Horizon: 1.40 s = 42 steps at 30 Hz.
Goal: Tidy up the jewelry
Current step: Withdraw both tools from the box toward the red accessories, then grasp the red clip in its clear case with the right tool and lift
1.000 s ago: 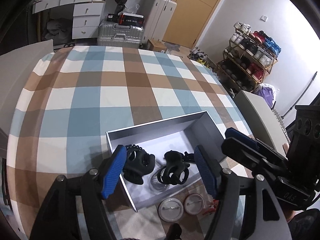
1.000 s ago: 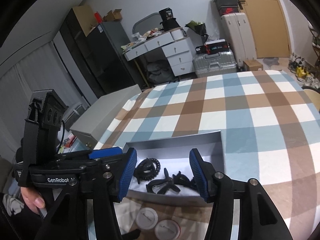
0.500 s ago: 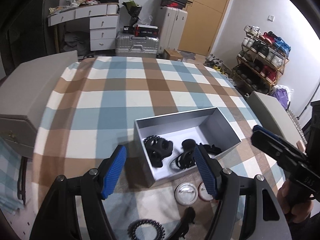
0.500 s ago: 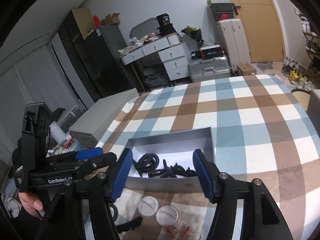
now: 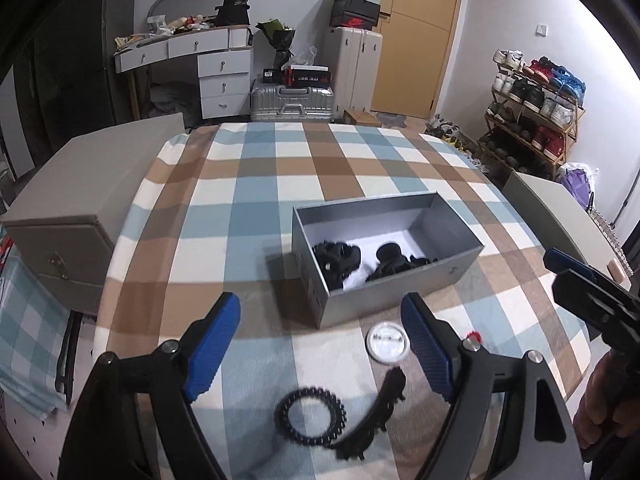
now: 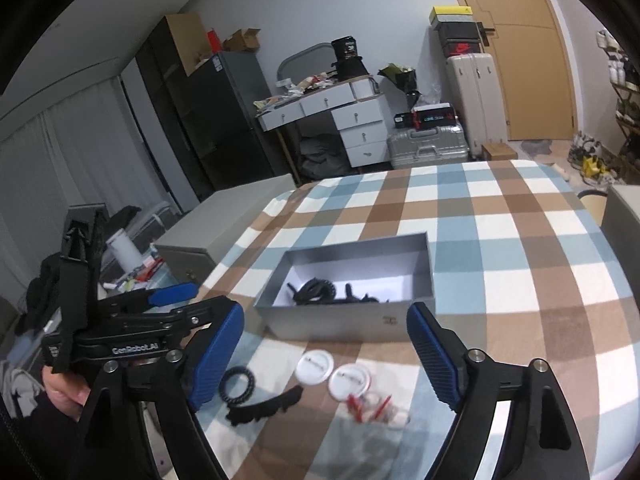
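Checked cloth (image 5: 256,184); box (image 5: 400,300) part-filled. Both grippers' jaws just widened, empty: left (image 5: 320,352), right (image 6: 324,356). Next: coil tie (image 5: 310,416), possibly claw clip (image 5: 376,416).

A silver suitcase (image 5: 291,98) stands beside white drawers (image 5: 224,80).

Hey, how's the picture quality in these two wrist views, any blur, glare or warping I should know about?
Left wrist view: heavy fisheye bending of the checked tablecloth, dark corners, and the black claw clip near the bottom is smeared. Right wrist view: same warping, the red pieces by the two white discs look soft, and the white floor of the grey box is washed out bright.
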Motion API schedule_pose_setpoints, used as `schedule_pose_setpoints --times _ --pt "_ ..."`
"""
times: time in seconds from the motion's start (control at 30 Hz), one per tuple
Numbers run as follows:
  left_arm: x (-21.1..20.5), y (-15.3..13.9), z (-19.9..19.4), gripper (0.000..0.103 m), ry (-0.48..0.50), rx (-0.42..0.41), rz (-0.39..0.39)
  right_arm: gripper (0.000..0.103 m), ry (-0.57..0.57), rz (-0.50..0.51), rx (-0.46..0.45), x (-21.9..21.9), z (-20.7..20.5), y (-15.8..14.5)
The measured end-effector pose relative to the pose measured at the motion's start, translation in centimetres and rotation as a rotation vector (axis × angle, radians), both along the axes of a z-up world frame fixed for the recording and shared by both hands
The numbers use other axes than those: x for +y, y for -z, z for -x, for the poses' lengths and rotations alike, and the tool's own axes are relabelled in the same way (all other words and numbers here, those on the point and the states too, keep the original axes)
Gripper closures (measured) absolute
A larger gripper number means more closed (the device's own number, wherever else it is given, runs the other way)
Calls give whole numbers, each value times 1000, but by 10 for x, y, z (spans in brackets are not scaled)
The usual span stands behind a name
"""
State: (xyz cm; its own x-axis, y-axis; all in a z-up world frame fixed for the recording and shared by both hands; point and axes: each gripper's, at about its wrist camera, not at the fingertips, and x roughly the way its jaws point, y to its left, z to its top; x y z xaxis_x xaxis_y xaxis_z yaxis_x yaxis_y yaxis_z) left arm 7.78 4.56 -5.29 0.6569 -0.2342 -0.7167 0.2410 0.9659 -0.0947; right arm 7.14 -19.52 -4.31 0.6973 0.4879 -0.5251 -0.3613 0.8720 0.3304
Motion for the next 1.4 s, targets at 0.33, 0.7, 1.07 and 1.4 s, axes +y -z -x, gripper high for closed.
schedule_pose_setpoints --times 0.33,0.7,1.07,1.4 --pt "7 22 28 19 -20 53 16 4 13 11 6 -8 36 19" --pt "9 51 66 16 -3 106 70 0 115 125 81 -20 46 54" --pt "5 66 66 16 14 144 127 5 116 100 207 -27 13 77" --pt "2 67 62 16 38 117 115 47 94 168 242 -15 -7 90"
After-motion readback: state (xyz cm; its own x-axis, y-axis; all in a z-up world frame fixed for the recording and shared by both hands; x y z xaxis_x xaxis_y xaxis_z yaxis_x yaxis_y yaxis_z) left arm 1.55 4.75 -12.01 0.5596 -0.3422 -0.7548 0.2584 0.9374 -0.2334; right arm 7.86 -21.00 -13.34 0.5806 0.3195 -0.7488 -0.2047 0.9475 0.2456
